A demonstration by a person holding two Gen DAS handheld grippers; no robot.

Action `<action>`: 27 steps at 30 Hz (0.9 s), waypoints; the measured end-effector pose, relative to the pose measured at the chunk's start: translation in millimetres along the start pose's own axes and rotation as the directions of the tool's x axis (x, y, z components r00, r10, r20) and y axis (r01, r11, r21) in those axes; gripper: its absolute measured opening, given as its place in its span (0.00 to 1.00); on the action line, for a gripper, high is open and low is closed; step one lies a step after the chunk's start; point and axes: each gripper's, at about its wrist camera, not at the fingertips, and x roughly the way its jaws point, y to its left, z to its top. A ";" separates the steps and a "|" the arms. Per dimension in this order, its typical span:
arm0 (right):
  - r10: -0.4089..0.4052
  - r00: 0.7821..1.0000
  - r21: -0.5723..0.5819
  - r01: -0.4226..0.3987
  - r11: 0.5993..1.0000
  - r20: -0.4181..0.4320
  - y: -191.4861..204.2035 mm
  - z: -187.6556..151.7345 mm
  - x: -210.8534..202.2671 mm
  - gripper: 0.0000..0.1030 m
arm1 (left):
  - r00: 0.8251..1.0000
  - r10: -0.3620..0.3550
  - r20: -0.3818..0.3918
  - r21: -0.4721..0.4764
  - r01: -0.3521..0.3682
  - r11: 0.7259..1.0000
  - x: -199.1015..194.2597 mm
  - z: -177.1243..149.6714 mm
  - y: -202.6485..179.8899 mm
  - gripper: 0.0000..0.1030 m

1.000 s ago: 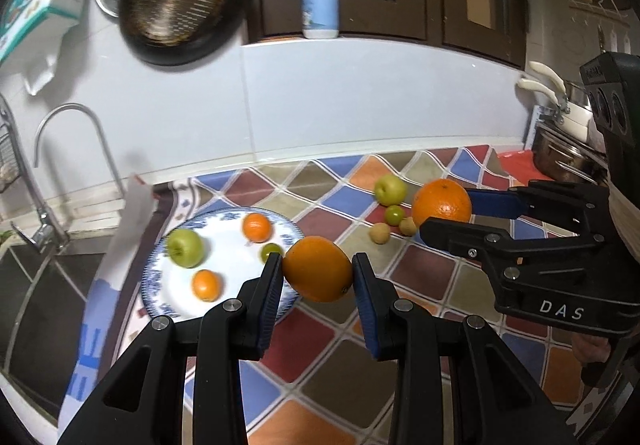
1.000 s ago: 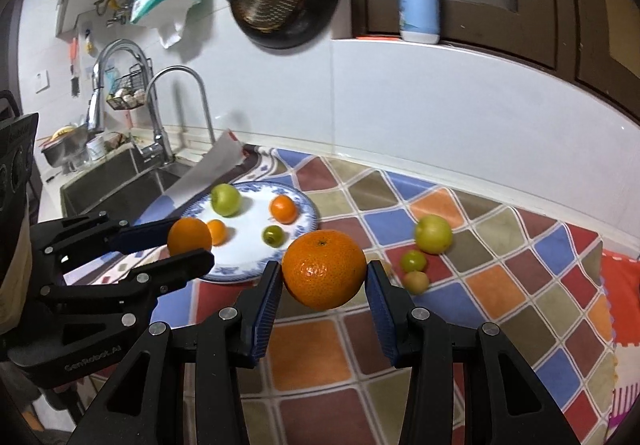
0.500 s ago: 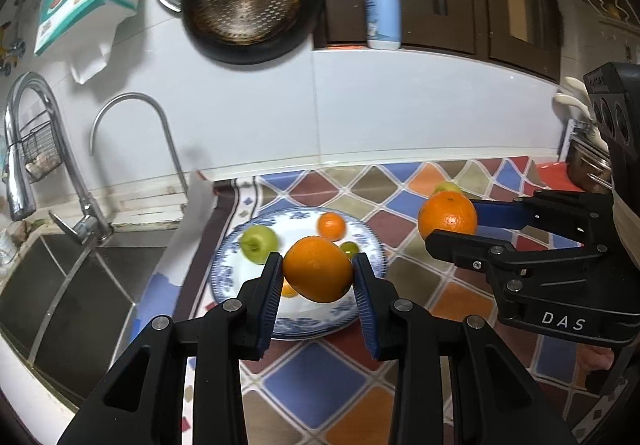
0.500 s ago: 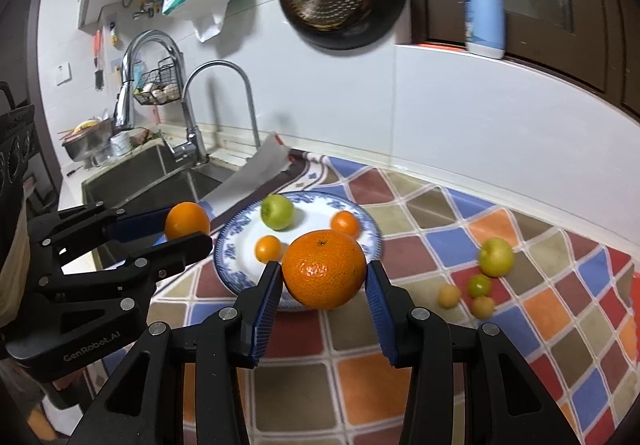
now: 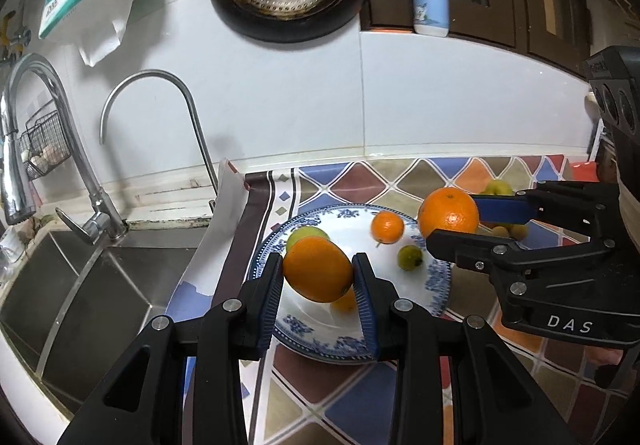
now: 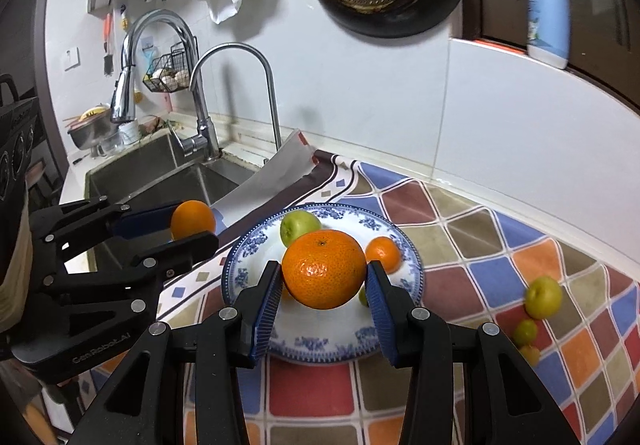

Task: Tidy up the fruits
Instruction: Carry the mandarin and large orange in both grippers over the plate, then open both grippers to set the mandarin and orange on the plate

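Both claws have carried their fruit leftward along the bench since a second ago, so the blue-and-white patterned china plate (image 6: 400,245) now sits right beneath them, close to the bench's sink-side edge. Our left claw (image 5: 318,277) is clamped on a smooth oval orange (image 5: 318,274), held above the plate's left rim; in the right wrist view this fruit (image 6: 193,219) hangs over the bench edge next to the steel sink (image 6: 160,173). Our right claw (image 6: 324,277) grips a round dimpled orange (image 6: 324,268) above the plate's middle. On the plate we see a green apple (image 6: 298,225), a small orange mandarin (image 6: 383,253) and a small green fruit (image 5: 410,257), with another little orange one (image 5: 346,299) partly hidden behind the left claw. Off the plate, toward the right end of the chequered tablecloth (image 6: 460,245), lie a yellow-green apple (image 6: 543,296) and a couple of smaller round fruits just beside it.
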 end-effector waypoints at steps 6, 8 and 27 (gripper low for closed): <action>0.013 0.999 0.002 -0.013 1.000 -0.041 -5.5 3.4 34.5 0.42 | 0.999 0.001 -0.042 -0.006 -0.002 1.000 29.2 -2.9 8.3 0.34; 0.022 0.998 0.015 -0.022 1.000 -0.059 -8.7 3.3 47.0 0.42 | 0.998 -0.003 -0.060 -0.008 0.002 1.000 39.8 -5.0 10.8 0.34; 0.045 0.983 0.052 -0.036 0.998 -0.178 -24.8 -4.4 123.8 0.43 | 0.978 -0.047 -0.204 -0.040 0.039 0.998 110.1 -19.1 25.3 0.34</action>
